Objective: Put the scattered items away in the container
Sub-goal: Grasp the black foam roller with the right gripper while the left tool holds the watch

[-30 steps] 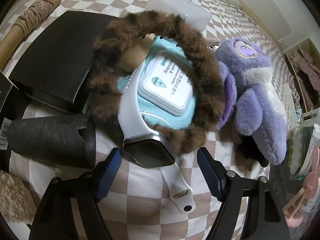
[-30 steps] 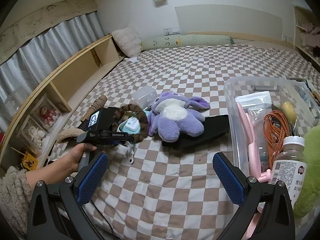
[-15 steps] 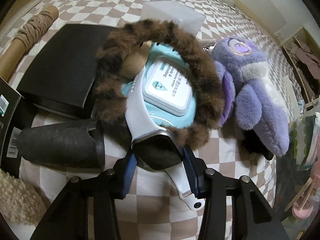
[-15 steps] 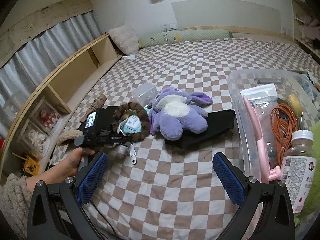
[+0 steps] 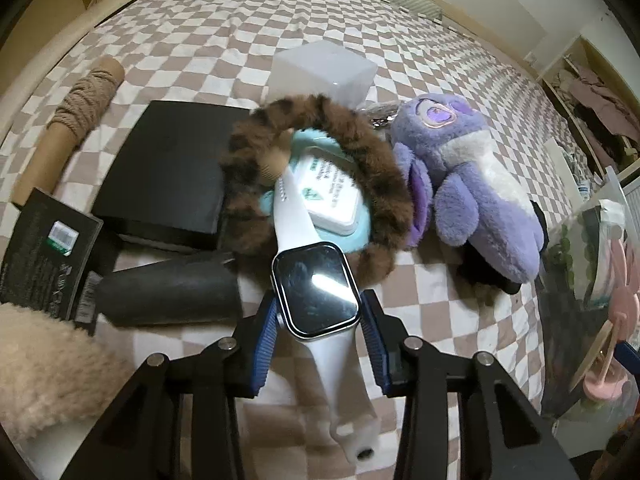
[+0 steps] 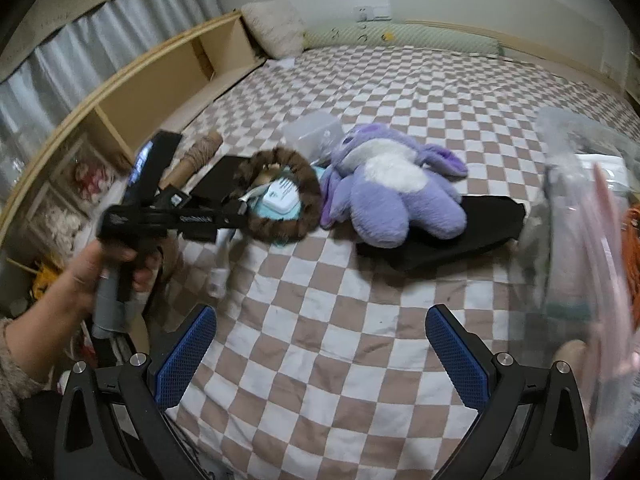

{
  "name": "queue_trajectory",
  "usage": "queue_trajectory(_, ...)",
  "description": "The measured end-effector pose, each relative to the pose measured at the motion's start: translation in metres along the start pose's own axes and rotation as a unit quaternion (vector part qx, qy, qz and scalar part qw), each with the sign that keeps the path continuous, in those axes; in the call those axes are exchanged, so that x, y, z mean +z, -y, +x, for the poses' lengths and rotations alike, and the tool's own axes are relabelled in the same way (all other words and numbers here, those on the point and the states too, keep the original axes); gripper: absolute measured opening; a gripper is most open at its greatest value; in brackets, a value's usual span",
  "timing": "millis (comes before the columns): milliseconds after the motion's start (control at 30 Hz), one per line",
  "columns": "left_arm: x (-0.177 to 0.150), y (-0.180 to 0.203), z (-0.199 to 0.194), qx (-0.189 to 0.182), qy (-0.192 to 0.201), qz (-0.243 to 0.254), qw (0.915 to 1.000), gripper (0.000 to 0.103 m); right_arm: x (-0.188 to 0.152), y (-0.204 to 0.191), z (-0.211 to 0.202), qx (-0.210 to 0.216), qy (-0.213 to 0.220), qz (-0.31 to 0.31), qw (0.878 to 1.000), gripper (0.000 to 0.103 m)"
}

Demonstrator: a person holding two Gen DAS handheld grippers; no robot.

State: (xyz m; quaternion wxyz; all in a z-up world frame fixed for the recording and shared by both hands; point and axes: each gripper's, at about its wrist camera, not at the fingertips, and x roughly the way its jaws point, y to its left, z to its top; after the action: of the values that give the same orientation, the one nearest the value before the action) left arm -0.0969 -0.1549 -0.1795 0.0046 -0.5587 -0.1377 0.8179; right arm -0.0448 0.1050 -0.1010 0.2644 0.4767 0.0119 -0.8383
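Observation:
My left gripper [image 5: 320,332] is shut on a white smartwatch [image 5: 314,290] by the sides of its black face, holding it a little above the checkered bedspread; its strap hangs down in the right wrist view [image 6: 219,276]. Behind it lie a brown furry headband [image 5: 360,168] around a teal wipes pack [image 5: 328,196], and a purple plush toy [image 5: 468,184]. My right gripper [image 6: 320,354] is open and empty over the bedspread. The clear container [image 6: 576,216] stands at the right with several items inside.
A black box [image 5: 164,168], a dark cylinder [image 5: 168,294], a twine-wrapped cardboard tube [image 5: 80,116] and a clear plastic cube [image 5: 326,70] lie around the headband. A black cloth [image 6: 452,236] lies under the plush. A wooden shelf [image 6: 132,96] runs along the left.
My left gripper closed on the smartwatch and lifted it toward the camera. The right gripper swung left, so the container slid to the frame's right edge.

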Motion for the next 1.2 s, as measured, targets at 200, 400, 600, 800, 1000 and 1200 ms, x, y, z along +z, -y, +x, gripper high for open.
queue_trajectory(200, 0.009, 0.003, -0.008, -0.011, 0.003, -0.003, 0.9999, 0.04, 0.011, 0.005, 0.01, 0.005, 0.0, 0.027, 1.0, 0.103)
queue_trajectory(400, 0.012, 0.004, -0.032, -0.026, 0.025, -0.005, 0.9993, 0.04, 0.029, 0.013, 0.011, 0.008, 0.015, 0.058, 0.998, 0.103)
queue_trajectory(600, 0.009, 0.003, -0.056, -0.03, 0.044, 0.008, 0.9986, 0.04, 0.049, 0.037, -0.002, 0.008, 0.056, 0.111, 0.992, 0.103)
queue_trajectory(800, 0.008, -0.005, -0.073, -0.037, 0.058, 0.006, 0.9976, 0.04, 0.063, 0.045, 0.001, -0.003, 0.076, 0.142, 0.987, 0.103)
queue_trajectory(1000, 0.007, -0.015, -0.092, -0.035, 0.078, 0.004, 0.9963, 0.04, 0.069, 0.015, 0.048, 0.019, 0.027, 0.088, 0.996, 0.103)
queue_trajectory(1200, 0.004, -0.032, -0.112, -0.031, 0.098, -0.007, 0.9947, 0.04, 0.068, -0.026, 0.109, 0.07, -0.041, 0.053, 0.995, 0.103)
